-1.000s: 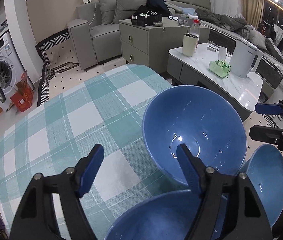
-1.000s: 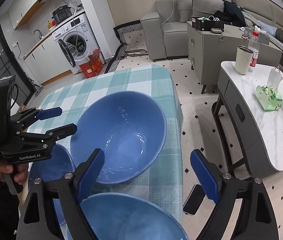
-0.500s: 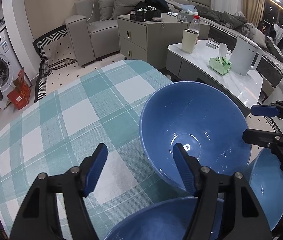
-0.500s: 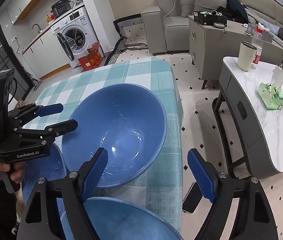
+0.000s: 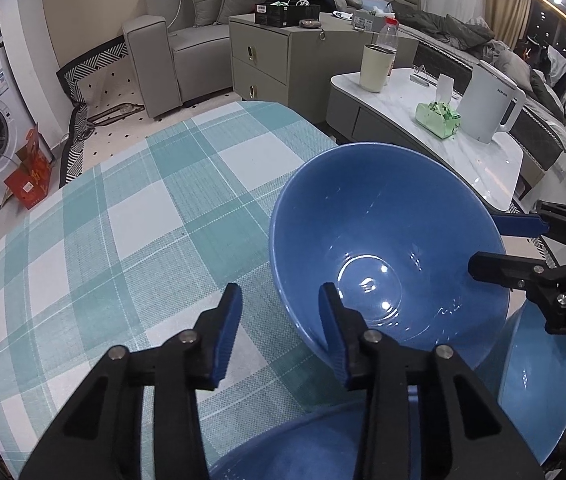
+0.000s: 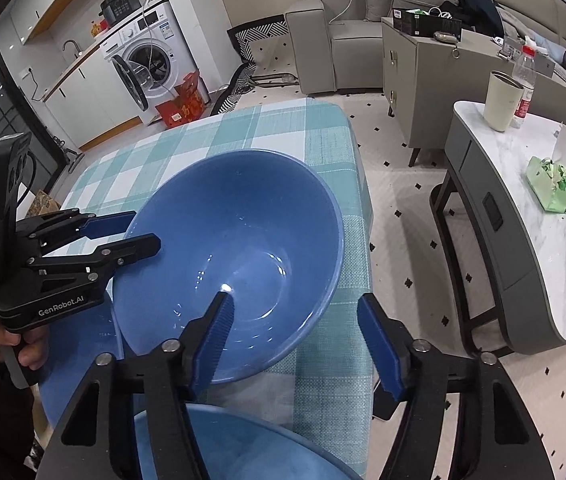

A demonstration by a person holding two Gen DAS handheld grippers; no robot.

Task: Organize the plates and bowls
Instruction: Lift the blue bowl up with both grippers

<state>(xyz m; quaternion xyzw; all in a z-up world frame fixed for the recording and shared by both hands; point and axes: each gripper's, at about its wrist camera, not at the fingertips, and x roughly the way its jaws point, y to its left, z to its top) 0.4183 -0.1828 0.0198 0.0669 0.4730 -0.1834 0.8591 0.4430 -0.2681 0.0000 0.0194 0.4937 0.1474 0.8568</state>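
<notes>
A large blue bowl (image 5: 387,248) (image 6: 235,256) sits on the teal checked tablecloth (image 5: 135,216) (image 6: 283,128). My left gripper (image 5: 279,324) (image 6: 139,232) straddles its near rim, one finger inside and one outside, jaws partly closed but not pinching. My right gripper (image 6: 295,340) (image 5: 495,244) straddles the opposite rim, open, one finger inside. A second blue bowl (image 5: 315,452) lies under my left gripper, and a third (image 5: 539,380) (image 6: 79,356) lies beside it. Another blue bowl (image 6: 243,444) lies under my right gripper.
A marble side table (image 5: 479,160) (image 6: 551,256) with a white kettle (image 5: 491,100), green tissue pack (image 5: 437,120) and cream tumbler (image 5: 375,68) stands past the table's edge. A grey cabinet (image 5: 279,60), sofa and washing machine (image 6: 143,60) stand beyond.
Both grippers have moved in on the large bowl and narrowed; each now has one finger inside the rim. The bowl itself has stayed put.
</notes>
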